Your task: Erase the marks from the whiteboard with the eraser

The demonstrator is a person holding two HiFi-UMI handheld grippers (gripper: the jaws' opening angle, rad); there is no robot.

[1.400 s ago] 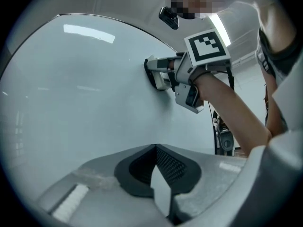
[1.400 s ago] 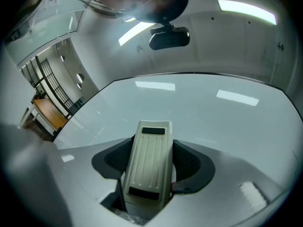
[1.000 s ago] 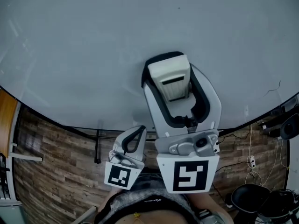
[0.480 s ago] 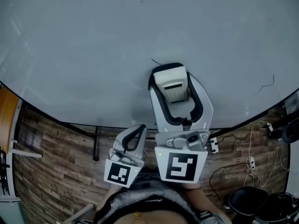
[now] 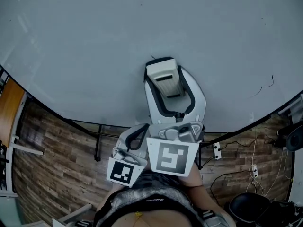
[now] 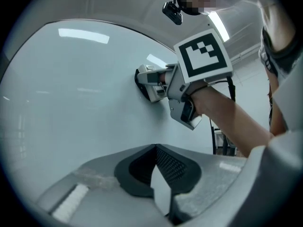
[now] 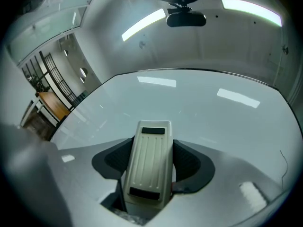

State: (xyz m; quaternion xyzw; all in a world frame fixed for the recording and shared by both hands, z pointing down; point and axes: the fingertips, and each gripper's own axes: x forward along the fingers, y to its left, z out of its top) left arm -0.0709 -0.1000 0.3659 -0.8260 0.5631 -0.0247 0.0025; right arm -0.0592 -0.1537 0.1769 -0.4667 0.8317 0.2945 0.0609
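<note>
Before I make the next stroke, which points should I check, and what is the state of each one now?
1. Grip on the eraser: ok. It sits between the jaws of the right gripper.
2. Eraser against the whiteboard: ok. In the left gripper view it seems to lie on the surface.
3. Board clean: not ok. A thin line is not erased, to the right of the eraser.
4. Left gripper out of the way: ok. It is shut, empty and by the board's lower edge.
5. Enough pressure on the eraser: cannot tell.
</note>
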